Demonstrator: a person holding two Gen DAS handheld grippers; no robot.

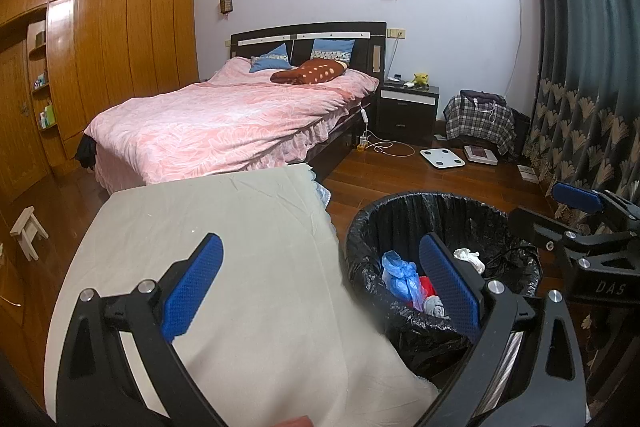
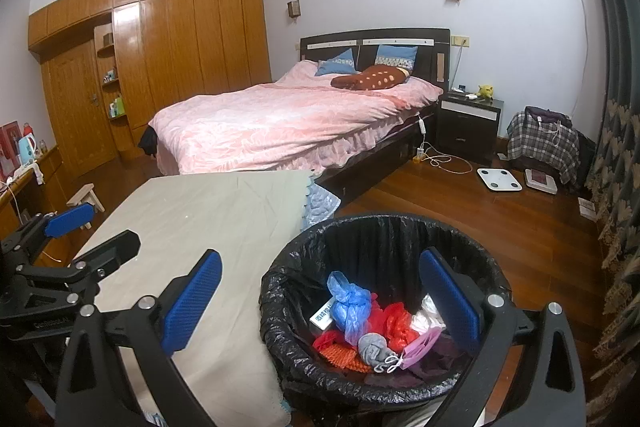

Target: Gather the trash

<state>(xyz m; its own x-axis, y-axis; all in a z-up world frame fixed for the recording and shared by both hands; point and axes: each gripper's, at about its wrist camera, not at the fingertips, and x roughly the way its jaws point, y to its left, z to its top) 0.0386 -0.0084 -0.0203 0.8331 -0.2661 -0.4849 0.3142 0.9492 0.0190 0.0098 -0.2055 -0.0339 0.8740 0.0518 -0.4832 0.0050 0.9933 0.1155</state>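
Note:
A round bin with a black liner [image 1: 360,227] [image 2: 280,275] stands on the floor just right of a cloth-covered table [image 1: 240,227] [image 2: 216,211]. In it lie a blue plastic bag [image 2: 346,301], red bags [image 2: 394,319], a grey sock [image 2: 372,345], a pink mask [image 2: 420,345] and a white box [image 2: 322,317]. My left gripper [image 1: 320,291] is open and empty over the table's right edge and the bin rim. My right gripper [image 2: 320,307] is open and empty, straddling the bin's left rim; it also shows at the right of the left wrist view [image 1: 576,199].
A bed with a pink cover [image 2: 288,123] stands behind the table. A dark nightstand [image 2: 468,123], a chair with plaid cloth [image 2: 544,143], two scales [image 2: 500,179] and cables lie on the wooden floor. A curtain [image 2: 620,187] hangs at right; a small stool [image 2: 86,199] at left.

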